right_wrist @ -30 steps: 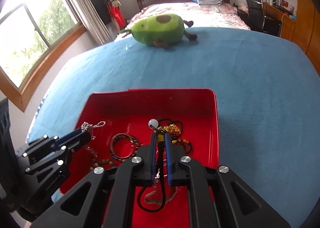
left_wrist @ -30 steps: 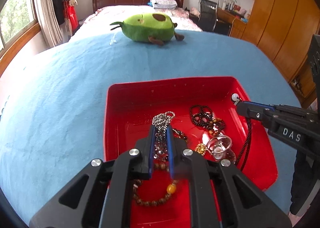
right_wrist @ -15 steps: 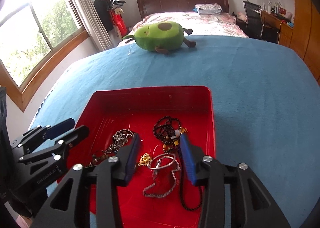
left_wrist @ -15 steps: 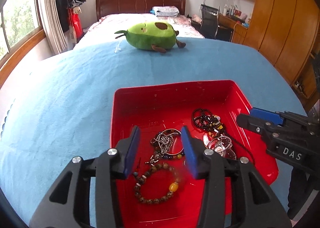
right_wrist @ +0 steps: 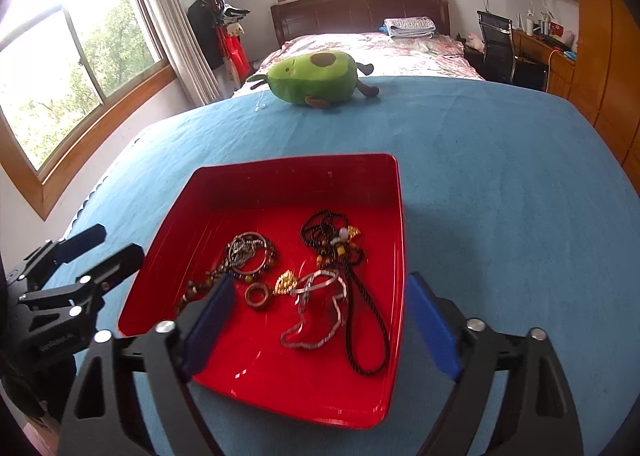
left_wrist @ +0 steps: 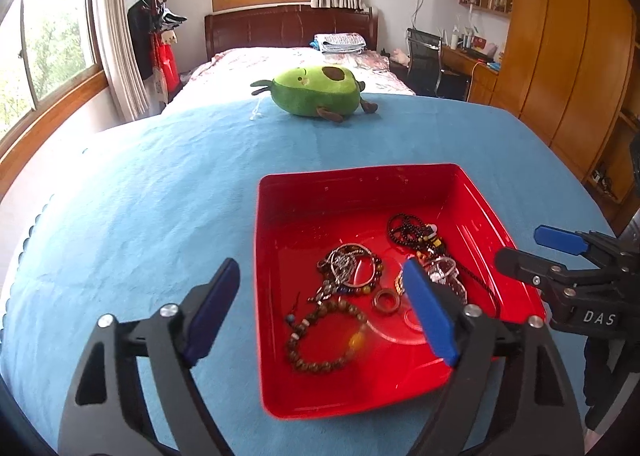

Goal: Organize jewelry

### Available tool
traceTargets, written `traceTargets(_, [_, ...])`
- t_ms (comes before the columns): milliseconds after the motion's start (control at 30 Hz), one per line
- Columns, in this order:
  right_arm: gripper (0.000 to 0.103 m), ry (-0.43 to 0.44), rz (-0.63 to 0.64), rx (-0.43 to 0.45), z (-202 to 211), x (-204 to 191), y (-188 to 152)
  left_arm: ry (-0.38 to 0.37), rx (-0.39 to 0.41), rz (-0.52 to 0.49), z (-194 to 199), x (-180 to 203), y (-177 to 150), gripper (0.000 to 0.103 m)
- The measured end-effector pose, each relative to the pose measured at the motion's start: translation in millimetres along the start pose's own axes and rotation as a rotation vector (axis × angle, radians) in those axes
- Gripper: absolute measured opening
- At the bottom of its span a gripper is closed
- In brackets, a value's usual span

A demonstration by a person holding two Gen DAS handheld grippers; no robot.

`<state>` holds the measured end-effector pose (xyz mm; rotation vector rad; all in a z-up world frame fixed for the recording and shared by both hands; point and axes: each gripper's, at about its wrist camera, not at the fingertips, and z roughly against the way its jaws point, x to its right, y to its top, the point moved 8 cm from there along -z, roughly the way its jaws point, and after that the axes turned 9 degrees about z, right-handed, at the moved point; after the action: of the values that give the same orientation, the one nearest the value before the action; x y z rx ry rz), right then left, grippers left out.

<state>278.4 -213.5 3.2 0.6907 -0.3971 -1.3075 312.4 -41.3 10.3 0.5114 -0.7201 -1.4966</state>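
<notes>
Left wrist view: the left gripper (left_wrist: 320, 312) hangs with jaws opening and empty above the red tray's (left_wrist: 360, 182) near edge. Jewelry (right_wrist: 288, 276) lies loose on the tray floor, gathered there for sorting. The right gripper (right_wrist: 320, 320), likewise opening and empty, hovers over its near right corner.

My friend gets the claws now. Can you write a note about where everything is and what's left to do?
Left claw: jaws opening, nothing between them, over the tray's left edge.
Right claw: jaws opening, holding nothing, above the tray's near part.
All the jewelry seen lies in the red tray on the blue blanket: brown bead bracelet, silver chain, black cord necklace, small ring.
Done: pieces are in the tray.
Left: they lie heaped and overlapping; probably need sorting apart.
</notes>
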Motion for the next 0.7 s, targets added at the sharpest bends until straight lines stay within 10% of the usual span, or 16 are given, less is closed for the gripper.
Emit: traceTargets(700, [0.099, 0.0, -0.031, -0.039, 36, -12, -58, 0.084, -0.042, 0.021, 37, -35, -53, 0.1])
